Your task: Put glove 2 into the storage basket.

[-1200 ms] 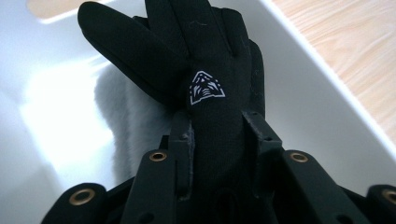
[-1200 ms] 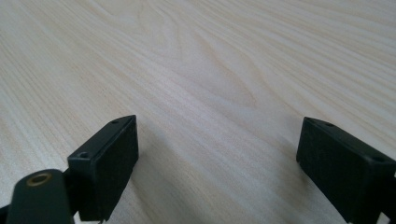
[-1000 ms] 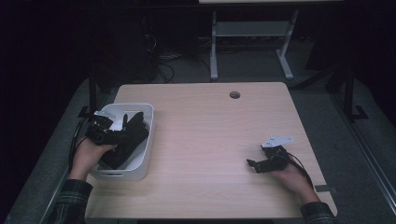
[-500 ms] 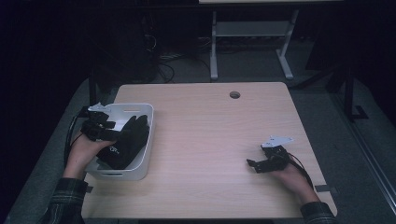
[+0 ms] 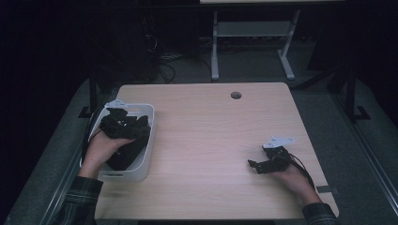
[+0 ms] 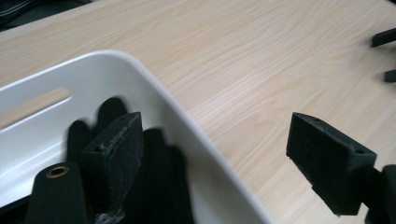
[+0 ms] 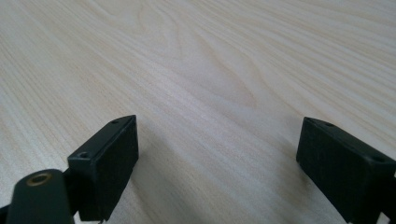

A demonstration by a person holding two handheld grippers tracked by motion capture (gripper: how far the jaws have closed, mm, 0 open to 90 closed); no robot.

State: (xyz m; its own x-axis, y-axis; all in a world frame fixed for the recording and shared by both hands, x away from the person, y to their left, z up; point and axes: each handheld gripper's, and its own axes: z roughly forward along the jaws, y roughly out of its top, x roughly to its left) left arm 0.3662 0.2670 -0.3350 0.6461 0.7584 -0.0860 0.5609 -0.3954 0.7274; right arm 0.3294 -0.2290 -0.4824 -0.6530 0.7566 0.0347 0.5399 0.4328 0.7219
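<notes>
The left tongs (image 5: 143,125) are above the white bin (image 5: 146,154) at the left side of the worktop (image 5: 211,140). Their jaws have just been opening and now stand wide apart, with nothing between them. In the left gripper view the left tongs (image 6: 212,154) sit over the white bin's (image 6: 154,93) curved rim: one jaw is over the inside of the bin and the other is over the bare wood. A black thing (image 5: 124,154) lies inside the bin, below the tongs. It looks soft and dark, like a glove (image 6: 159,186), but it is too dark to be sure.

The right tongs (image 5: 253,165) rest low on the worktop near its right front corner, well apart from the bin. In the right gripper view their jaws (image 7: 215,158) are wide apart too, with only wood between them.
</notes>
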